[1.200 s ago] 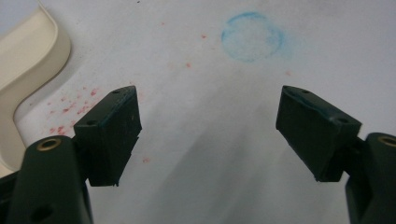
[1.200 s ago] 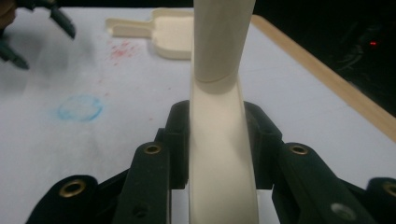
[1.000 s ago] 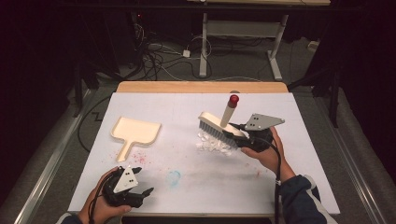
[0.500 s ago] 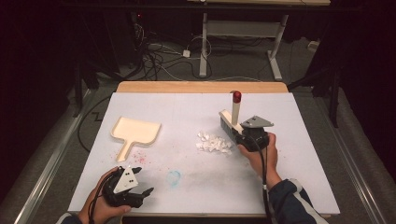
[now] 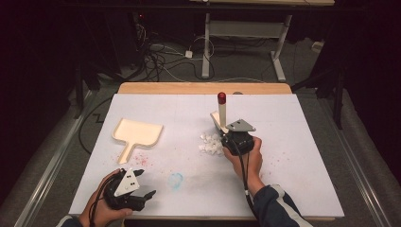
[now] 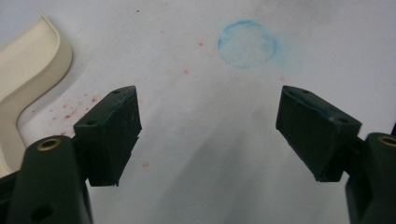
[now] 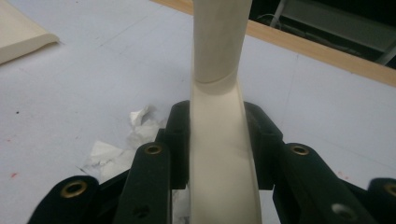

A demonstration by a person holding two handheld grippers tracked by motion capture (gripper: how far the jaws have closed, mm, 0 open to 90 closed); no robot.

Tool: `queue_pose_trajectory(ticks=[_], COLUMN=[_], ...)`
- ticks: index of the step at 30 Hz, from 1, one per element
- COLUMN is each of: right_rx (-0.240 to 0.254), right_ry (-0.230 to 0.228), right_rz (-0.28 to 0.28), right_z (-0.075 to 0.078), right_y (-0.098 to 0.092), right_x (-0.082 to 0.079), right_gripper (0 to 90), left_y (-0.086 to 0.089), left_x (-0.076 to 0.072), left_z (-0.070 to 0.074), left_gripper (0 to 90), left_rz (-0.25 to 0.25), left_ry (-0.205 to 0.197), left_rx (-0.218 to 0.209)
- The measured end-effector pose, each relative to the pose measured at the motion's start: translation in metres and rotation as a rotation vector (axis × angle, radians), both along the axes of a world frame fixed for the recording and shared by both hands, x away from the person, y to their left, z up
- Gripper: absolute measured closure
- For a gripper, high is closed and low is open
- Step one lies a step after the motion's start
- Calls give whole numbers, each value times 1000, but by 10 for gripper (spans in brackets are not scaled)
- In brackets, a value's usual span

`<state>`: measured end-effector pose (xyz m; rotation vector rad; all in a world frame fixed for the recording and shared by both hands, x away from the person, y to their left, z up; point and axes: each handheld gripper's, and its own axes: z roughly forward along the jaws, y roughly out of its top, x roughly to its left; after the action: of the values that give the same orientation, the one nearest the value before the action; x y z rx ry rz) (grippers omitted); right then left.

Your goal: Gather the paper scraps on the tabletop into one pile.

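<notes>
A cream brush (image 5: 221, 112) with a red tip stands nearly upright just right of a small pile of white paper scraps (image 5: 210, 143). My right gripper (image 5: 226, 133) is shut on the brush's lower part; in the right gripper view its jaws press on both sides of the cream brush (image 7: 219, 51), with the scraps (image 7: 119, 151) at lower left. A cream dustpan (image 5: 137, 133) lies flat at the left. My left gripper (image 5: 144, 183) rests at the table's front left, open and holding nothing; its own view has the dustpan's handle (image 6: 25, 79) at far left.
The white table cover (image 5: 307, 142) carries a faint blue ring (image 5: 176, 180), also in the left gripper view (image 6: 247, 44), and red specks near the dustpan. A wooden edge (image 5: 203, 88) runs along the back. Cables and desk legs lie on the floor beyond.
My right gripper has moved left toward the scraps, and the brush has swung from a slant over the pile to nearly upright beside it. The left gripper has stayed put.
</notes>
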<state>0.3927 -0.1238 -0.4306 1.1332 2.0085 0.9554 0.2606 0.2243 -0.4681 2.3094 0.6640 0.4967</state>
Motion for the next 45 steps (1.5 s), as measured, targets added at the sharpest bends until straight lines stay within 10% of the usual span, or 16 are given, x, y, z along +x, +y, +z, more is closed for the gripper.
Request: queue_pose_trajectory(ticks=[18,45], right_rx=[70,72], right_ry=[-63,-92], right_rz=[-18,104], right_z=[20,51], right_y=[-37,-85], right_x=[-6,-38], right_gripper=[680,681], left_y=[1,8], left_x=[-1,1], left_z=[1,4], left_gripper=[212,220], left_rz=[25,99], left_ry=[-9,-34], left_rx=[5,-8])
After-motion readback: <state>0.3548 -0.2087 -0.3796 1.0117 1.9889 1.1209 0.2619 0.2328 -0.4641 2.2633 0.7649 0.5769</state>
